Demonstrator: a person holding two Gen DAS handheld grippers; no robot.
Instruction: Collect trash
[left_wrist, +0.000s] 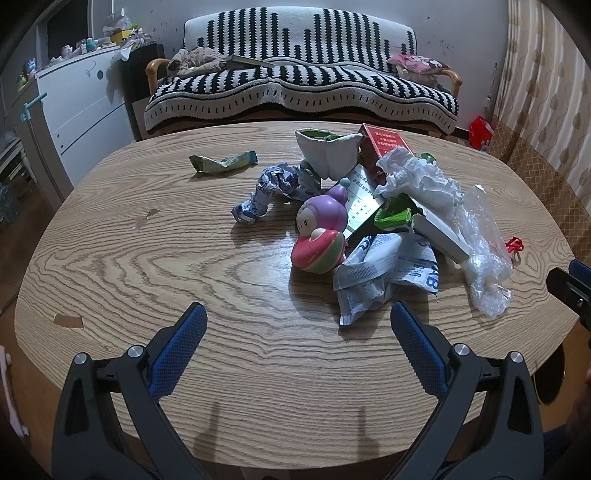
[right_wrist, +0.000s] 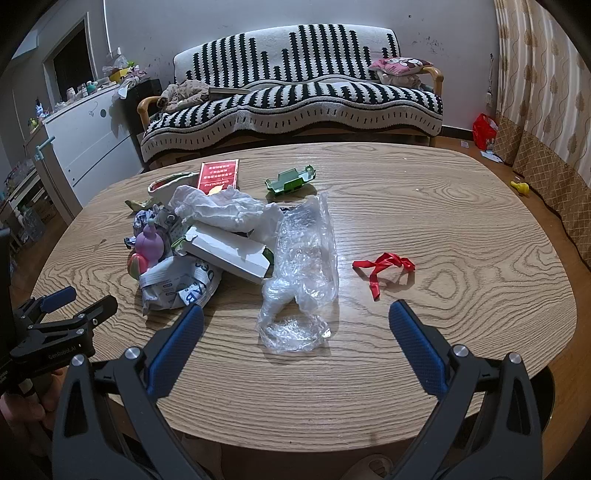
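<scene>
A pile of trash lies on the wooden table (left_wrist: 147, 266): a clear plastic bag (right_wrist: 303, 266), crumpled white tissue (right_wrist: 229, 210), a white box (right_wrist: 229, 254), a blue-white wrapper (left_wrist: 384, 277), crumpled paper (left_wrist: 269, 192), a red box (left_wrist: 384, 146), a green wrapper (left_wrist: 221, 162), a red ribbon (right_wrist: 380, 267) and a green tray (right_wrist: 291, 181). A pink-purple toy (left_wrist: 321, 232) lies among them. My left gripper (left_wrist: 297, 319) is open and empty, just short of the blue-white wrapper. My right gripper (right_wrist: 295, 317) is open and empty around the near end of the plastic bag.
A striped sofa (left_wrist: 303, 88) stands behind the table. A white cabinet (left_wrist: 85, 107) is at the left, curtains (right_wrist: 546, 92) at the right. A red bag (right_wrist: 484, 131) sits on the floor. The left gripper also shows in the right wrist view (right_wrist: 74, 306).
</scene>
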